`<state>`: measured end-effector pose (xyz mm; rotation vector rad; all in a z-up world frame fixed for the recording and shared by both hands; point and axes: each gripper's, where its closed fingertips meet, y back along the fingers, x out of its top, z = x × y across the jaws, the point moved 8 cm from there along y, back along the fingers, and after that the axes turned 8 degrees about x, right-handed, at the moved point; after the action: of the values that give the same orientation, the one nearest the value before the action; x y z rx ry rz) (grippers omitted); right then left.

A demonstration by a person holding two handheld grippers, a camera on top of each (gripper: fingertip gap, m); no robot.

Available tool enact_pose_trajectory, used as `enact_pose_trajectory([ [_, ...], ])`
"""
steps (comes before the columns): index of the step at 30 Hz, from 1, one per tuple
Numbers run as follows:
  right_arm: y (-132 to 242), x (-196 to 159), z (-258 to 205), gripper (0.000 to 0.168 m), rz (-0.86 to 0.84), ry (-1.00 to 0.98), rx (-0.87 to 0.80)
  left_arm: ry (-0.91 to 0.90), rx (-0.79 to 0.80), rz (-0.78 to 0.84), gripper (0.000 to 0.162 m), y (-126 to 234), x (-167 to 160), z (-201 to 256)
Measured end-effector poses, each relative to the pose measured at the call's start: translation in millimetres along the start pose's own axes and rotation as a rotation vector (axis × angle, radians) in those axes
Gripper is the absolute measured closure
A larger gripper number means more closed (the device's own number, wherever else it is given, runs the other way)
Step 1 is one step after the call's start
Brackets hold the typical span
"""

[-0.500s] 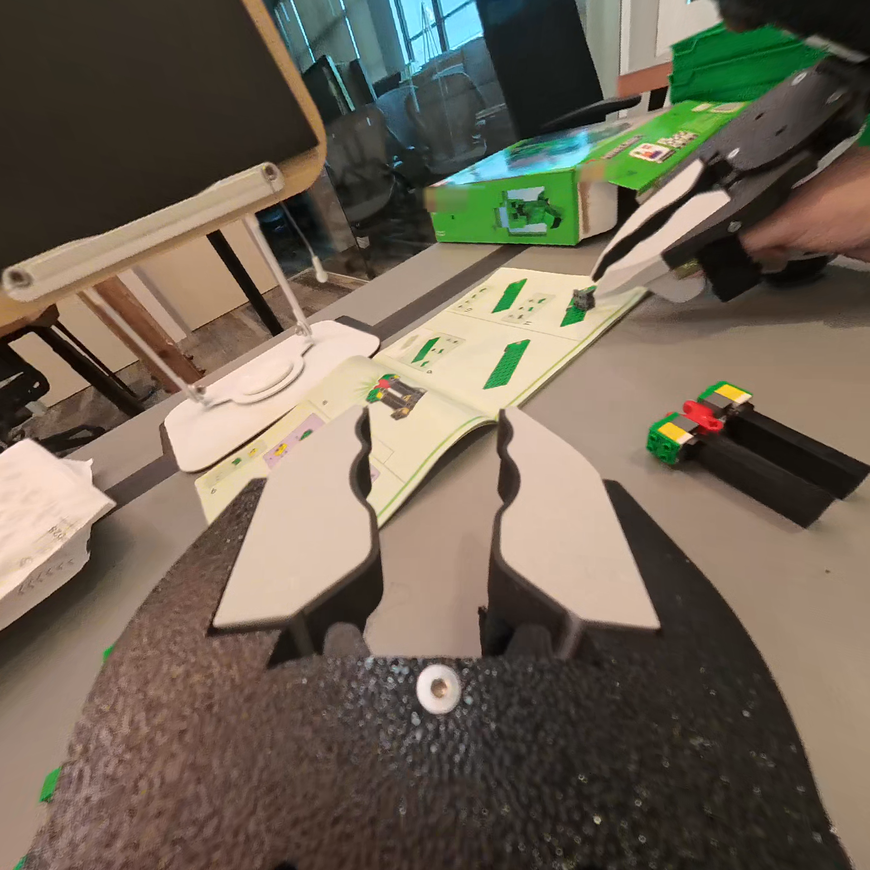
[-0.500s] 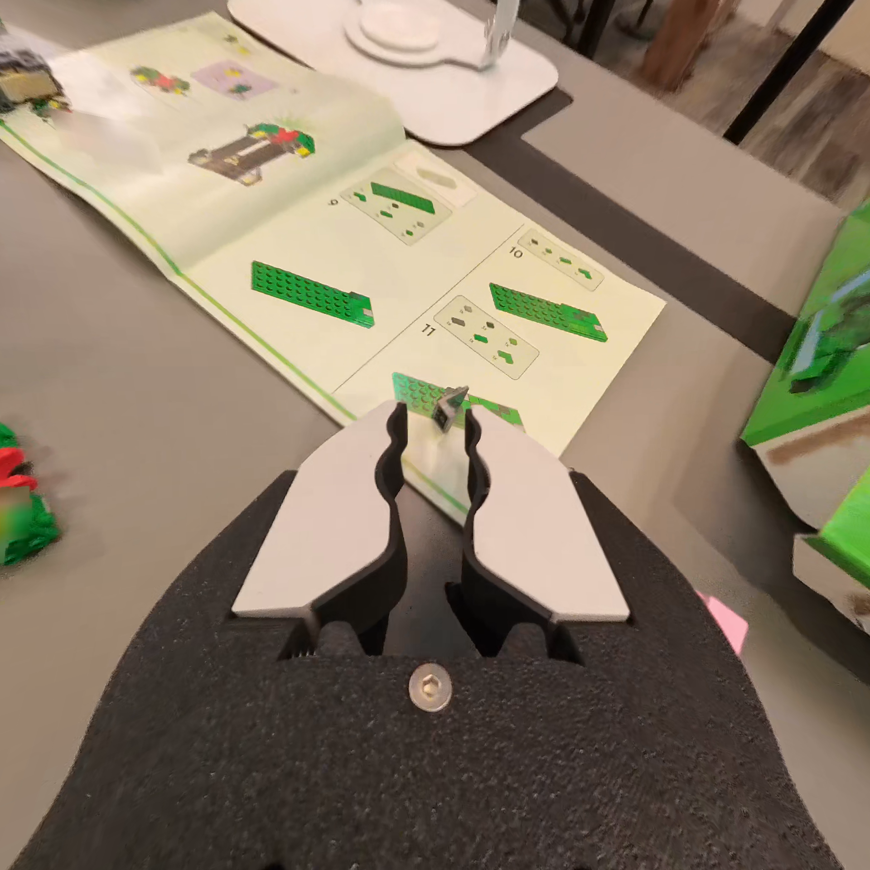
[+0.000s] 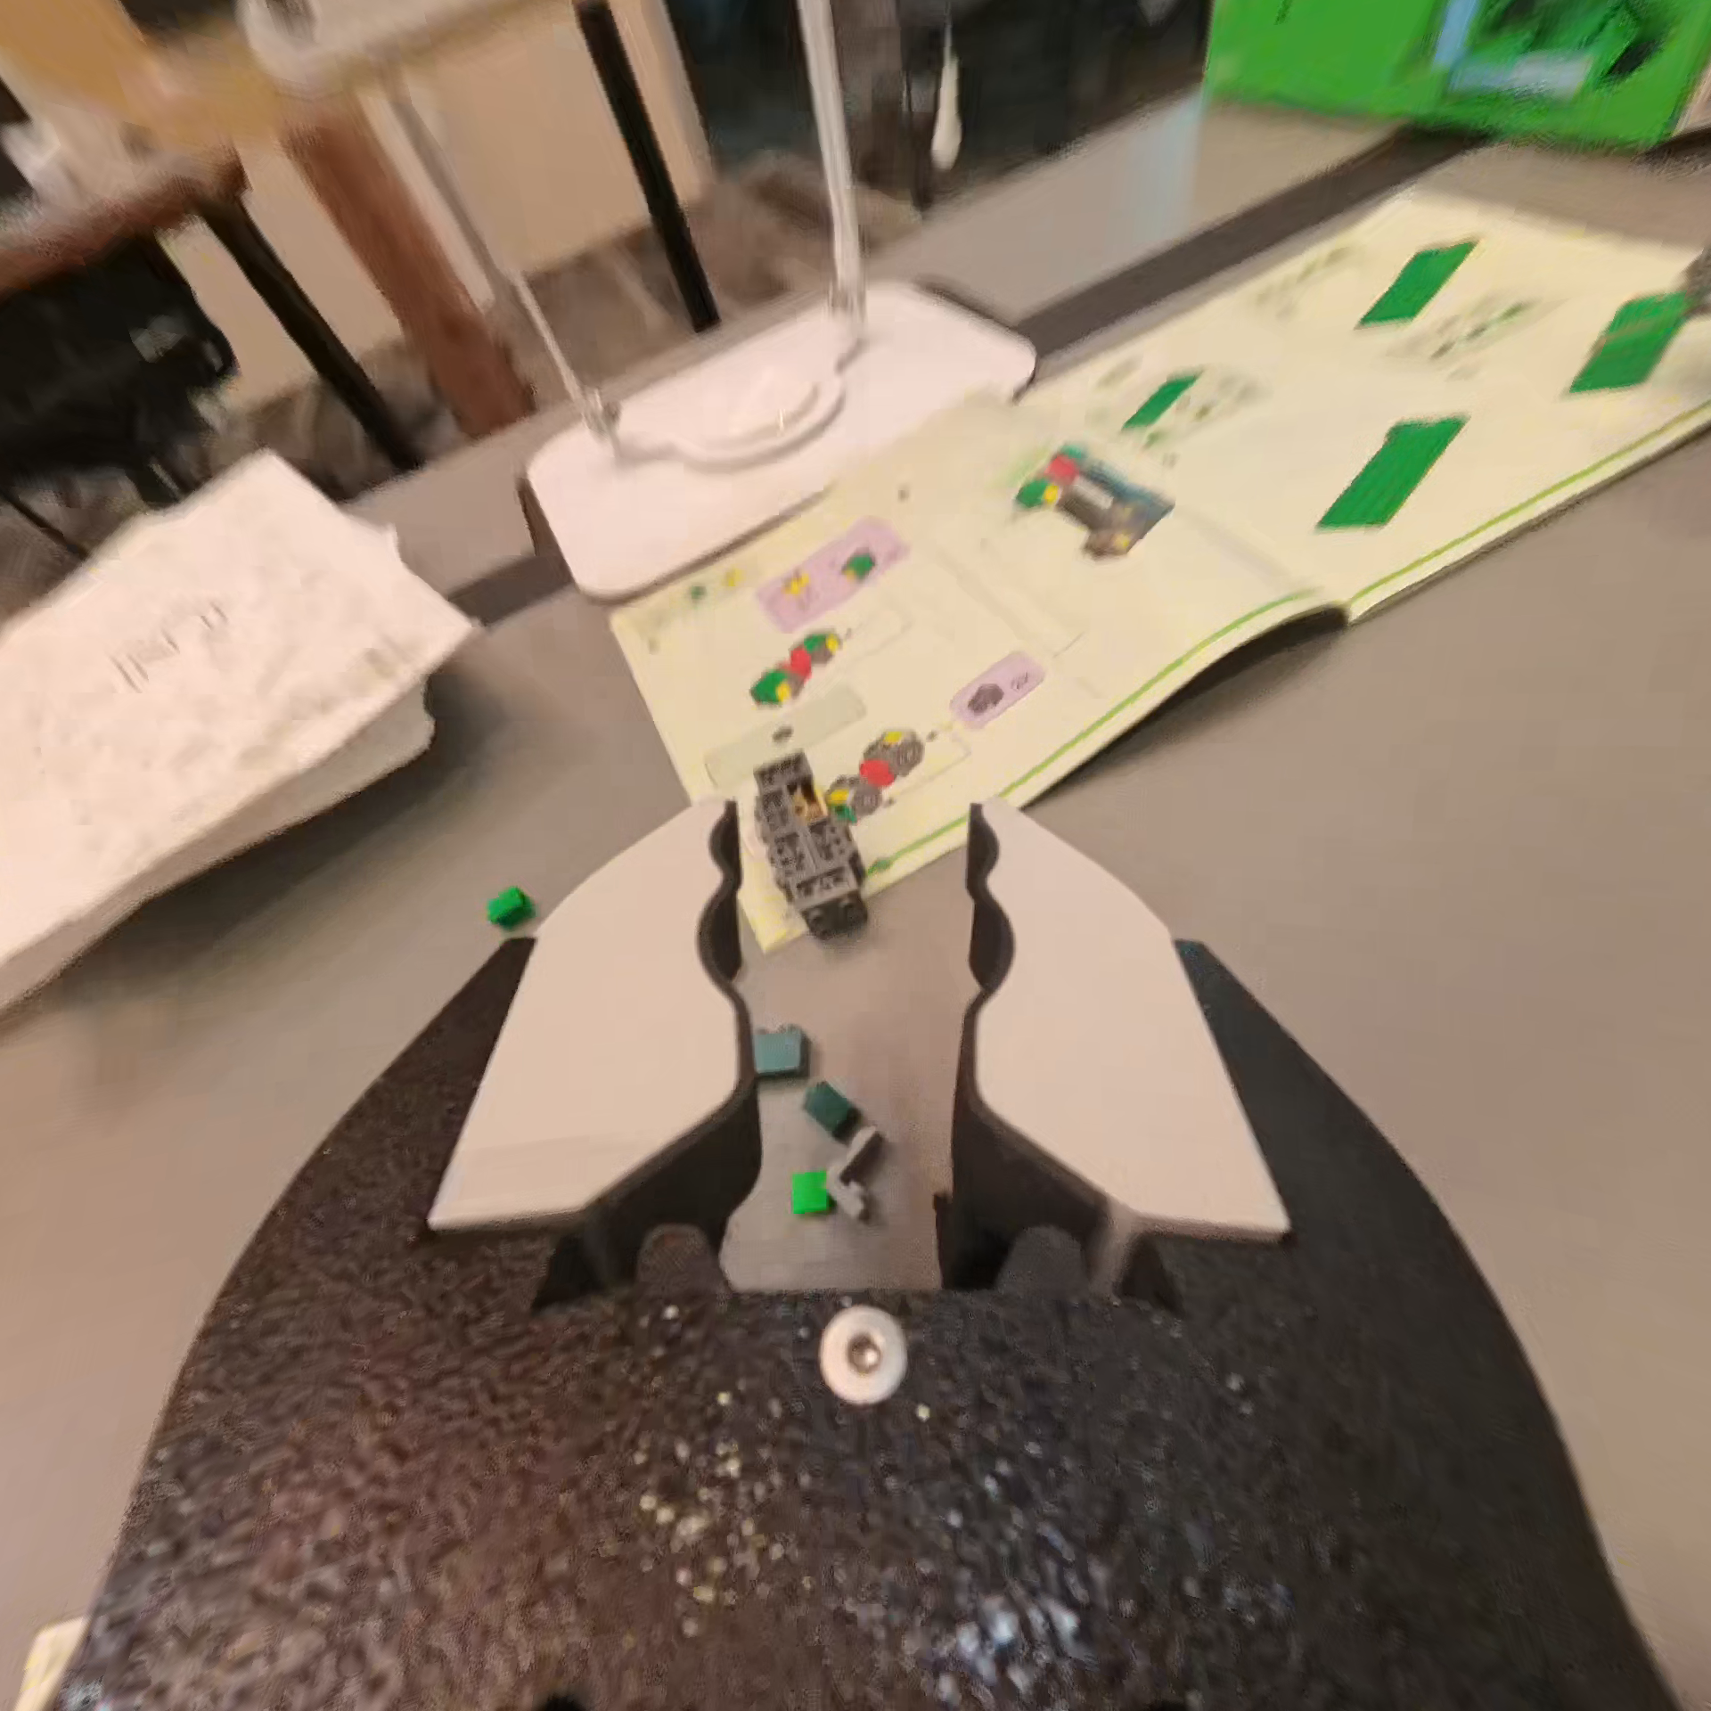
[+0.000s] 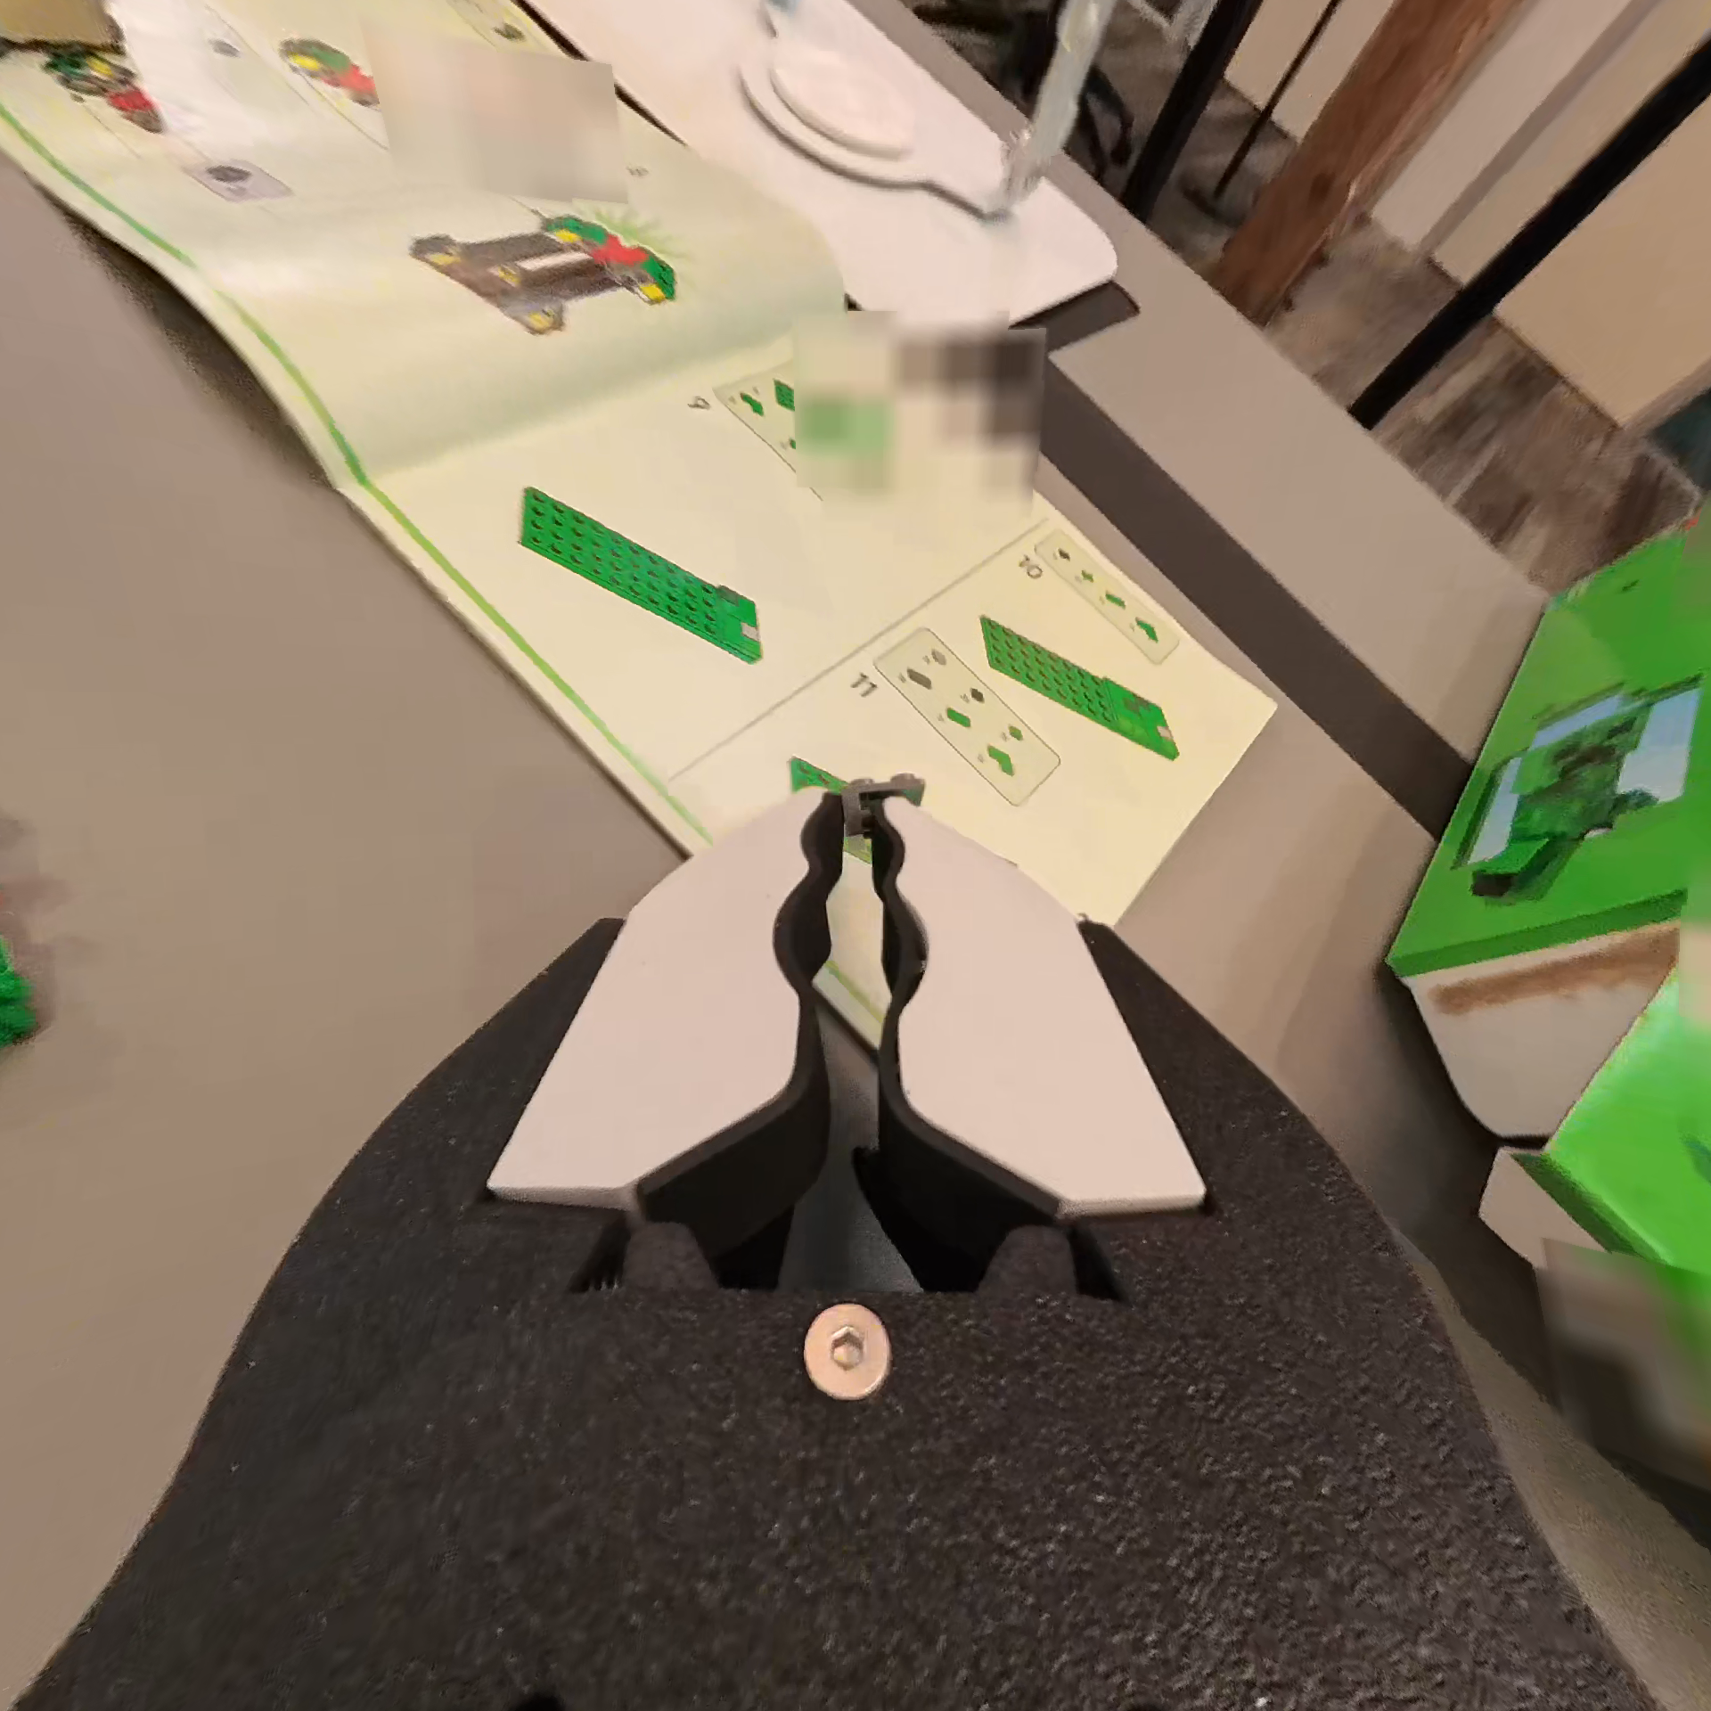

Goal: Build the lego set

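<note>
My left gripper (image 3: 852, 824) is open and empty above the grey table. A grey brick assembly (image 3: 807, 852) lies just ahead between its fingertips, on the near corner of the open instruction booklet (image 3: 1157, 593). Small loose pieces lie on the table between its fingers: a dark teal brick (image 3: 778, 1053), another dark green one (image 3: 829, 1106), a bright green one (image 3: 810, 1192) and a grey bracket (image 3: 856, 1171). A green brick (image 3: 509, 905) lies left of the left finger. My right gripper (image 4: 861, 819) is shut on a small grey piece (image 4: 880, 794), held above the booklet (image 4: 648, 574).
A white stand base (image 3: 787, 435) sits behind the booklet. A white paper bag (image 3: 185, 667) lies at the left. Green boxes (image 4: 1574, 852) stand at the right of the right wrist view. A red and green build (image 4: 14, 981) is at the left edge there. The tips of one gripper are about 30 centimetres away from the tips of the other.
My left gripper has swung left and down over the booklet's near corner and the loose pieces. My right gripper has closed tighter on the grey piece and shifted slightly.
</note>
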<state>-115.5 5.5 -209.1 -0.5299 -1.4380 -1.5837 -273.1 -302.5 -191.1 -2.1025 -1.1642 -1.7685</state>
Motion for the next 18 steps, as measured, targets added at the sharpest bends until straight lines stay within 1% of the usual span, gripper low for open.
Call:
enact_pose_trajectory([
  [2,0.0,2.0,-6.6,0.163,0.017,0.049,0.021,0.042,-0.029,-0.126,0.110,-12.8,-6.3,-2.0],
  [5,-2.8,2.4,-11.8,0.163,0.000,0.102,0.029,0.032,-0.014,-0.281,0.111,-30.3,-13.7,-6.8],
  [9,-1.2,4.4,-16.4,0.163,0.037,0.147,0.039,0.033,-0.037,-0.289,0.121,-38.7,-8.6,-8.6],
  [13,3.4,7.5,-18.0,0.163,0.105,0.145,0.046,0.014,-0.042,-0.374,0.117,-46.5,-10.9,-8.5],
  [15,5.2,8.1,-18.8,0.163,0.125,0.147,0.043,0.029,-0.052,-0.380,0.117,-48.8,-10.8,-7.9],
  [17,6.1,8.4,-19.7,0.163,0.137,0.153,0.045,0.027,-0.059,-0.389,0.127,-49.8,-9.9,-7.7],
  [18,6.5,8.8,-20.3,0.163,0.145,0.157,0.048,0.013,-0.057,-0.396,0.135,-50.0,-9.6,-7.5],
])
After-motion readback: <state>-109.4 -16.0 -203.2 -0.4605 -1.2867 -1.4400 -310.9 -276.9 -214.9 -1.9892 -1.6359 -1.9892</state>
